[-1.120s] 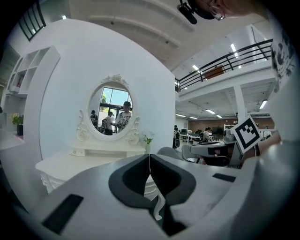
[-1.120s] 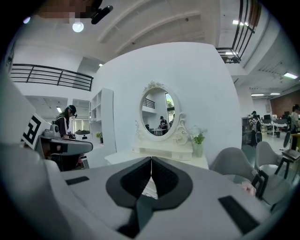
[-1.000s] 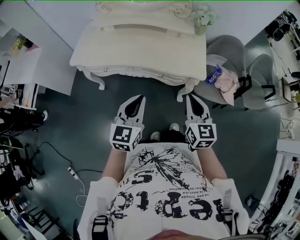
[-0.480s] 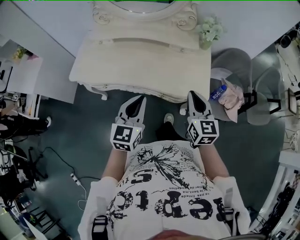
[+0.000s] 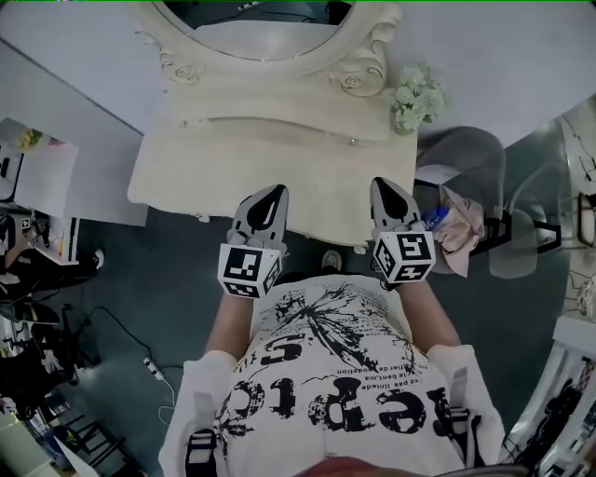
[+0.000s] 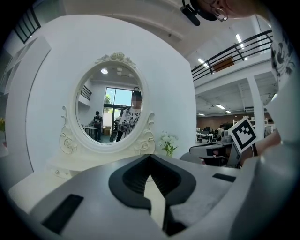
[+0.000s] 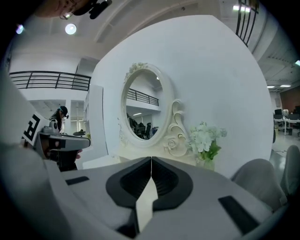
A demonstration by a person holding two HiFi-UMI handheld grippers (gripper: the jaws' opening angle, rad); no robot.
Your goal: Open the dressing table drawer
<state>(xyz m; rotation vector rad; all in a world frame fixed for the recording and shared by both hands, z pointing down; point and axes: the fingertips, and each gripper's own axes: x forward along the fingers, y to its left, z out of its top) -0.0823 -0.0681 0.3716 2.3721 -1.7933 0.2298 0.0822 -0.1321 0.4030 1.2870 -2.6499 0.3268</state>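
The cream dressing table (image 5: 186,177) stands right in front of me, with its oval mirror (image 5: 251,28) at the back. A low raised shelf (image 5: 279,126) with two small knobs crosses the top. From above, the tabletop hides the drawer front below its edge. My left gripper (image 5: 277,192) is shut and empty, its tip over the table's front edge left of the middle. To its right my right gripper (image 5: 382,184) is likewise shut and empty over the same edge. Both gripper views look level across the top at the mirror (image 6: 110,110), with the left gripper's tips (image 6: 149,155) and the right gripper's tips (image 7: 151,159) meeting.
A vase of white flowers (image 5: 416,93) stands on the table's back right corner. A grey chair (image 5: 466,163) to the right holds a pink cloth (image 5: 461,224) and a bottle (image 5: 430,219). White desks (image 5: 56,177) lie at the left, cables on the dark floor.
I have walked up to the table. Both shut grippers moved forward from above the floor until their tips are over the table's front edge, and the drawer front has slid out of sight.
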